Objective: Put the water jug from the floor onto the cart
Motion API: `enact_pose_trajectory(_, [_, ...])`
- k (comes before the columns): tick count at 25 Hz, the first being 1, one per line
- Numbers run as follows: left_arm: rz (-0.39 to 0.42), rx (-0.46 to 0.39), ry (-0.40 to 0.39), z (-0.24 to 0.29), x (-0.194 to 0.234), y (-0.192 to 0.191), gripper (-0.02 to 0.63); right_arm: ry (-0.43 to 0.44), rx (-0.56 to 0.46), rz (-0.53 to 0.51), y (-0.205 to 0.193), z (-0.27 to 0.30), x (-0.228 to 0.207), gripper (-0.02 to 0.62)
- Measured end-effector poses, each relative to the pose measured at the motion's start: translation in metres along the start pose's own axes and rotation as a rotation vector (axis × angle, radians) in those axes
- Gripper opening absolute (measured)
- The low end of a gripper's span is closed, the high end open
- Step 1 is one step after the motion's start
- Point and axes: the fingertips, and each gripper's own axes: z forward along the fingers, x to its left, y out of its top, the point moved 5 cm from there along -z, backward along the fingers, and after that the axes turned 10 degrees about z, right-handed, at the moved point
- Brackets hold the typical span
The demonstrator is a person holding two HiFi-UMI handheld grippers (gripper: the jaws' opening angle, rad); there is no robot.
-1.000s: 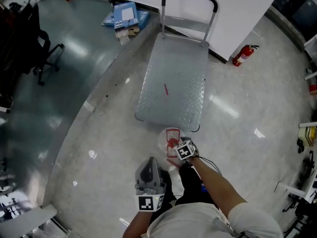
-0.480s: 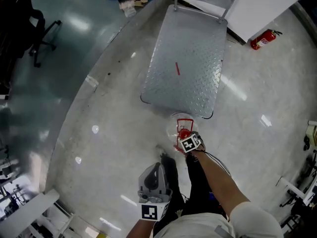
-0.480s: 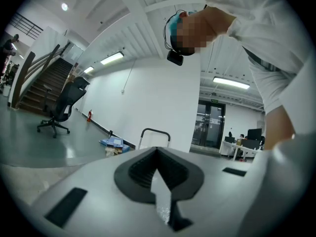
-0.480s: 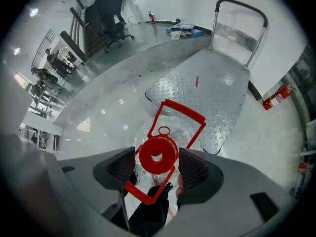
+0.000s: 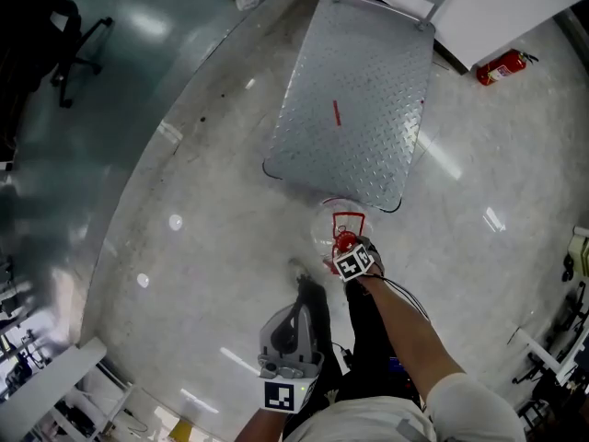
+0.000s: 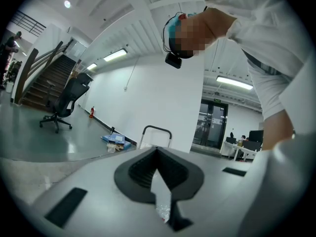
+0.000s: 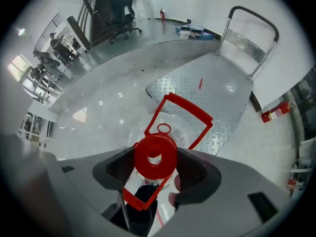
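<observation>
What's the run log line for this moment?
water jug: on floor at cart end | right gripper: pointing down, jaws just opened, red cap between them, not clamped | left gripper: shut, empty

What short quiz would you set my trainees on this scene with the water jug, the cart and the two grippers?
1. True or false: the water jug already stands on the cart.
2. What sits between the right gripper's jaws? A: the jug's red cap. B: a cardboard box. C: nothing.
3. Fill the gap: a red ____ sits on the floor by the wall, beyond the cart.

Key
1. False: it stands on the floor at the cart's near end.
2. A. The jaws have just been opening and stand either side of the cap.
3. Fire extinguisher.
</observation>
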Motion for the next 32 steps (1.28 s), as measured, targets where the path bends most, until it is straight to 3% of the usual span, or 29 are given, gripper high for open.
enact_pose_trajectory(5, [0.003,-0.026,0.016,0.002,-0.003,0.008,0.003,-0.002,0.002,-0.042,-0.003,-0.027,0.006,0.272])
enact_pose_trajectory(11, [-0.002,-0.093,0.040,0.008,-0.024,0.046,0.003,0.037,0.006,-0.022,-0.006,-0.107,-0.009,0.272])
enact_pose_trajectory(15, [0.024,-0.170,0.058,0.015,-0.031,0.088,0.003,0.081,-0.036,-0.048,0.020,-0.173,-0.019,0.272])
enact_pose_trajectory(21, [0.063,-0.266,0.089,0.030,-0.052,0.131,0.003,0.069,-0.146,-0.101,0.060,-0.240,-0.046,0.271])
enact_pose_trajectory(27, [0.056,-0.277,0.077,0.052,-0.061,0.149,0.003,0.022,-0.194,-0.104,0.100,-0.262,-0.081,0.270])
enact_pose_trajectory(32, [0.059,-0.286,0.017,0.094,-0.035,0.150,0.003,-0.005,-0.217,-0.057,0.150,-0.261,-0.107,0.270])
